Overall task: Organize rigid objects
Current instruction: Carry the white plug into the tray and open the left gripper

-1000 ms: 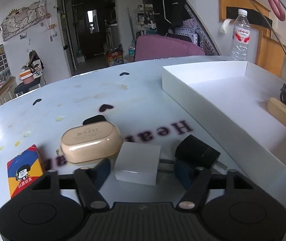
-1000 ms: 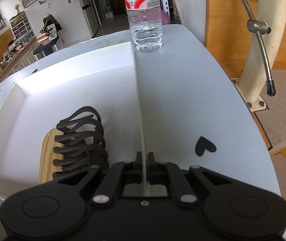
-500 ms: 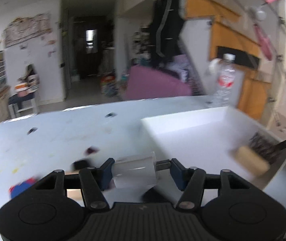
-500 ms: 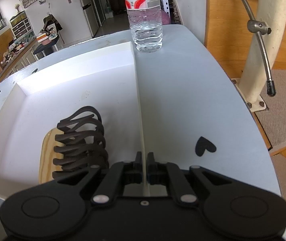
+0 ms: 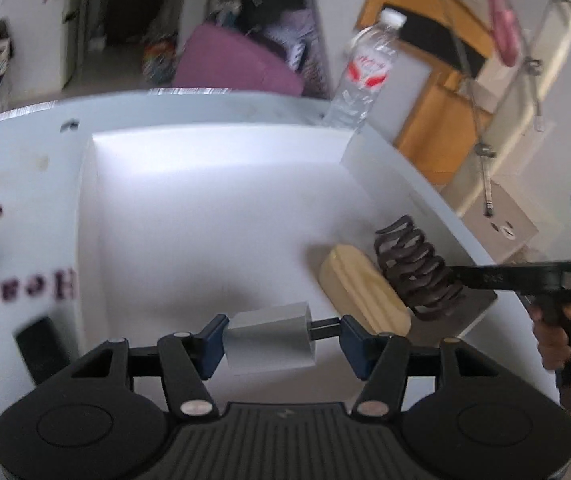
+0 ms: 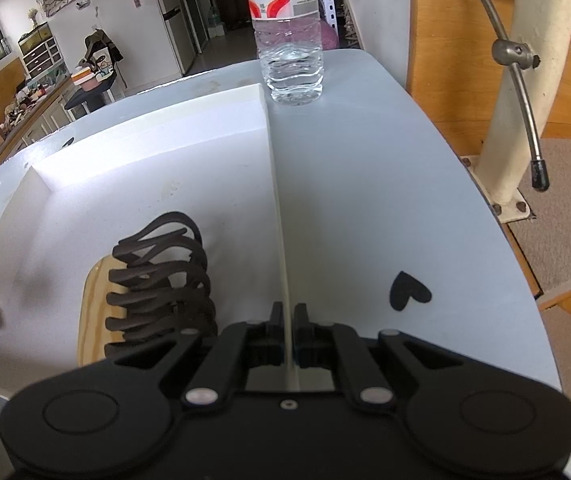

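Note:
My left gripper (image 5: 282,333) is shut on a white charger plug (image 5: 269,340), one pad on its body and the other on its prongs. It hangs above the near part of the white tray (image 5: 205,220). In the tray's near right corner stands a black wavy rack (image 5: 417,268) on a wooden base (image 5: 361,284). My right gripper (image 6: 286,316) is shut on the tray's thin right wall (image 6: 279,208), with the rack (image 6: 161,272) just to its left. In the left wrist view the right gripper (image 5: 461,274) reaches in from the right, with a hand (image 5: 553,336) behind it.
A water bottle (image 6: 289,40) stands on the pale blue table (image 6: 365,184) beyond the tray's far right corner. A black object (image 5: 39,344) lies on the table left of the tray. The table's right edge drops to a floor with a metal-railed post (image 6: 513,92).
My left gripper has lifted the white charger off the table and swung right, from beside the beige case and black plug to above the tray. The right gripper has not moved.

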Demonstrator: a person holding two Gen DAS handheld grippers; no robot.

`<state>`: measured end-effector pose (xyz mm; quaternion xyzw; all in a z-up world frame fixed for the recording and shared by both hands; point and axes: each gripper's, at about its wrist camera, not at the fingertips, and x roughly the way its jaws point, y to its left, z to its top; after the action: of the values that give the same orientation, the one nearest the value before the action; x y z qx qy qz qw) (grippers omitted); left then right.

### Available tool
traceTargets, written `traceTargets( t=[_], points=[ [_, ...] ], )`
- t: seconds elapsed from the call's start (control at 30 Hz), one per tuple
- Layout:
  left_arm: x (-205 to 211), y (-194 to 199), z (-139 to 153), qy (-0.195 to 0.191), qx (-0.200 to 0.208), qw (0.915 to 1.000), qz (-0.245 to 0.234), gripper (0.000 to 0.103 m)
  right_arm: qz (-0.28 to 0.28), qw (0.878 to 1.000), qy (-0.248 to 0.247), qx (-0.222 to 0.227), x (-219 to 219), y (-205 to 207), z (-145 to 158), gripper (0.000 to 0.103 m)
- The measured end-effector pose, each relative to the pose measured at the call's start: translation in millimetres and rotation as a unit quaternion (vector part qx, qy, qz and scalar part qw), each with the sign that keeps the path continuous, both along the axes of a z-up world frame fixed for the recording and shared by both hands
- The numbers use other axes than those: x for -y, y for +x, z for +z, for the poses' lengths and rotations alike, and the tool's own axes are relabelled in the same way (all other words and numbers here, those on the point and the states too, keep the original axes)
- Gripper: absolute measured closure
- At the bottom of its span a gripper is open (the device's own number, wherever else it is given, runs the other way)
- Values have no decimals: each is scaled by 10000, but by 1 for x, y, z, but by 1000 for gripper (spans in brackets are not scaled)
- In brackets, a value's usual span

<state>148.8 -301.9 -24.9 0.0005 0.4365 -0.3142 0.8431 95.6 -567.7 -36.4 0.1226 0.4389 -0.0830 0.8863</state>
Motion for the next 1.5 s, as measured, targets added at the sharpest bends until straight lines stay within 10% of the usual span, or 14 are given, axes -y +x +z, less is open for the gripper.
traceTargets(
  t=[0.4, 0.57, 0.97, 1.5],
  points=[
    [31, -17, -10, -8, -211, 9996, 207, 42, 23, 10000, 26, 52, 1, -3, -1, 98],
    [28, -21, -6, -6, -121, 9998, 181, 25, 26, 10000, 35, 63, 1, -3, -1, 98],
    [7, -43, 18, 248, 530, 9981, -196, 1, 23, 10000, 36, 64, 1, -3, -1, 98],
    [-37, -81, 42, 371, 1271, 9905, -362, 0, 25, 10000, 17, 82, 0, -3, -1, 98]
  ],
)
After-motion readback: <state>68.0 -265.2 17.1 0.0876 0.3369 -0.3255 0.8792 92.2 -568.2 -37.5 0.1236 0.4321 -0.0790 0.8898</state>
